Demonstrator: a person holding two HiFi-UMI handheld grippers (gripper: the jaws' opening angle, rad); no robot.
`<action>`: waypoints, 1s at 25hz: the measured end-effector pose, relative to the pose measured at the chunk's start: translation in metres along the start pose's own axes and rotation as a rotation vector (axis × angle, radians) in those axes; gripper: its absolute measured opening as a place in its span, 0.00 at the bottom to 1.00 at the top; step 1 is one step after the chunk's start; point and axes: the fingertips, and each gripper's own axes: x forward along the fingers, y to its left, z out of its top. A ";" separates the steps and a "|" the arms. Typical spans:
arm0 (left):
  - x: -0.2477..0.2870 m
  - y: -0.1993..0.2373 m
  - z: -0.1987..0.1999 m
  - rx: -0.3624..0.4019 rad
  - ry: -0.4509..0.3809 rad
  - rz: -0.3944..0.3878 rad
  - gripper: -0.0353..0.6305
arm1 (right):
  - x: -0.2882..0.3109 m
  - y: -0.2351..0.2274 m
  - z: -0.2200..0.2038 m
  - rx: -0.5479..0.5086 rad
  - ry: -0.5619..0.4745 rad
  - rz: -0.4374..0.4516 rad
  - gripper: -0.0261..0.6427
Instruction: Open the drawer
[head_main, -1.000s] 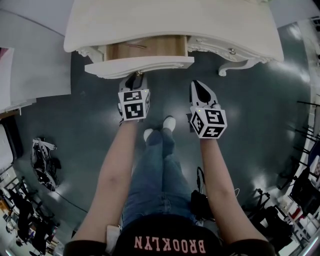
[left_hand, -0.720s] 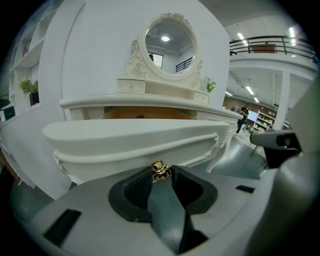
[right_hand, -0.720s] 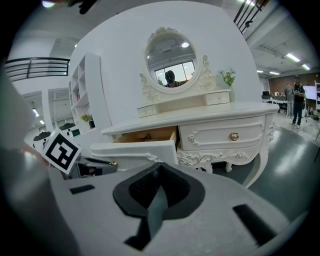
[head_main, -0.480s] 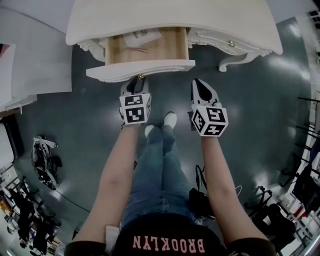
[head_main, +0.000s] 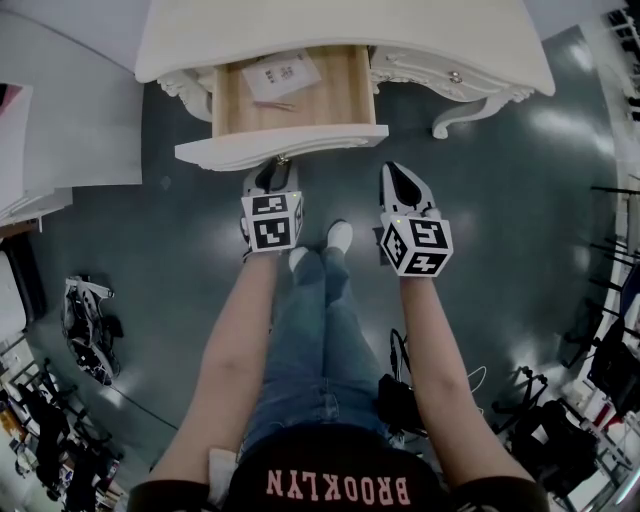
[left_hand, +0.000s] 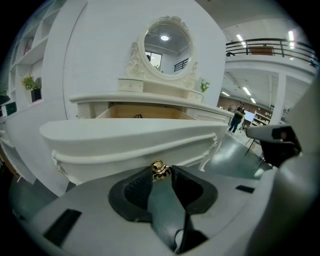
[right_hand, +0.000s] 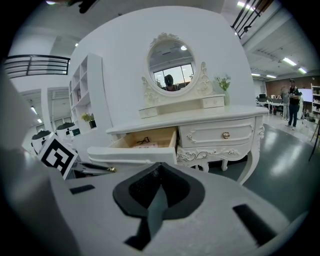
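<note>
The left gripper (head_main: 275, 172) clamps the small gold knob (left_hand: 160, 170) of the white wood-lined drawer (head_main: 283, 146) — standing out from the front edge of the white dressing table (head_main: 340, 30) — while the right gripper (head_main: 398, 175) is closed, empty.

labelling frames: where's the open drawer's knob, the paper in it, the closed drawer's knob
open drawer's knob (left_hand: 159, 170), left gripper view, its gold centre
paper (head_main: 282, 74), head view, sheet's middle
closed drawer's knob (right_hand: 226, 135), right gripper view, knob face

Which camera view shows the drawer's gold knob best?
The left gripper view: the gold knob sits close and sharp, clamped between the left gripper's jaw tips. The head view shows it only as a speck at the drawer front; the right gripper view, a tiny glint at the left.
</note>
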 end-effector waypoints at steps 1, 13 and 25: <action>-0.003 -0.001 -0.003 0.000 0.001 -0.002 0.22 | -0.003 0.002 -0.001 -0.001 -0.001 -0.001 0.03; -0.014 -0.003 -0.018 -0.040 0.020 -0.004 0.22 | -0.020 0.015 -0.005 -0.009 0.002 0.000 0.03; -0.049 -0.002 -0.016 -0.075 -0.021 -0.003 0.17 | -0.028 0.021 0.014 -0.004 -0.023 0.001 0.03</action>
